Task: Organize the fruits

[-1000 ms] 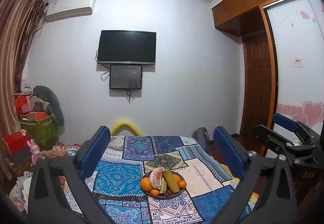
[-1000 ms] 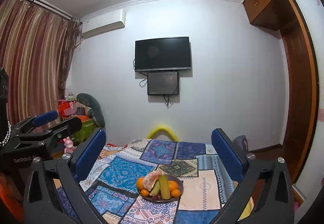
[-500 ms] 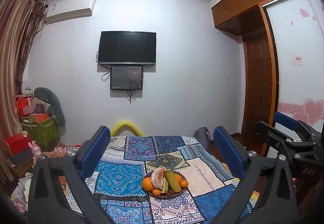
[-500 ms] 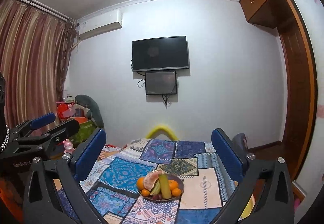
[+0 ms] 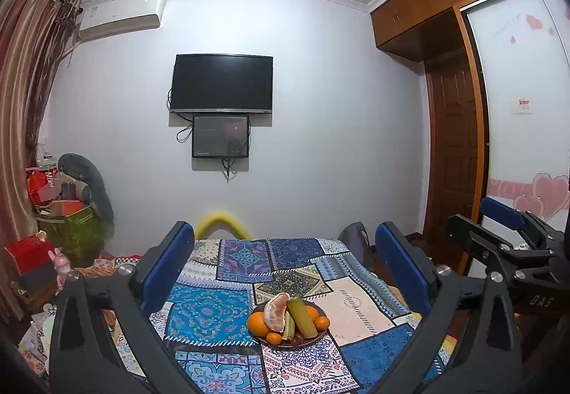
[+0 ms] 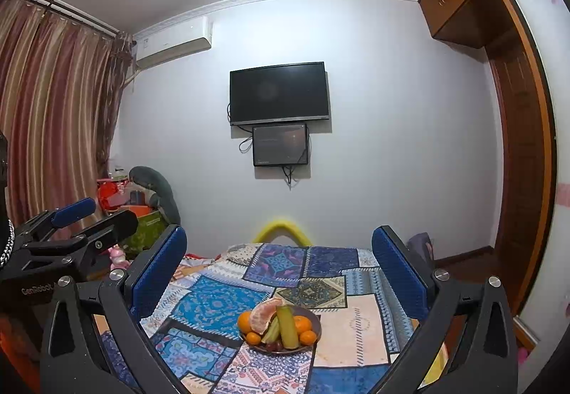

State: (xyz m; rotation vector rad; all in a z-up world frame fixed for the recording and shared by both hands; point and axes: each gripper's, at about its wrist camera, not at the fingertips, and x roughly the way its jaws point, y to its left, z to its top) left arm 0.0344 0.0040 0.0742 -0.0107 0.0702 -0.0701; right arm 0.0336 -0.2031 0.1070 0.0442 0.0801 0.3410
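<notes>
A dark bowl [image 5: 318, 337] [image 6: 315, 321] sits on the patchwork tablecloth [image 5: 213, 305] [image 6: 356, 322]. It holds oranges [image 5: 257, 322] [image 6: 245, 320], a peeled citrus half [image 5: 276, 311] [image 6: 263, 315], a green-yellow stick [image 5: 302, 318] [image 6: 287, 325] and dark grapes [image 5: 297, 340]. My left gripper [image 5: 285, 264] stands open, raised well short of the bowl, with nothing between its fingers. Likewise my right gripper [image 6: 279, 260] is open and holds nothing. Each gripper shows at the edge of the other's view: the right gripper [image 5: 506, 237], the left gripper [image 6: 71, 233].
A TV [image 5: 222, 83] and a small screen [image 5: 220, 136] hang on the far wall. Boxes and clutter [image 5: 60, 208] fill the left corner by the curtain [image 6: 46, 109]. A wooden wardrobe and door [image 5: 452, 159] stand right. A yellow chair back [image 5: 222, 221] rises behind the table.
Both views have tilted up slightly, so the bowl sits a little lower in frame. Both grippers stay open; nothing was grasped.
</notes>
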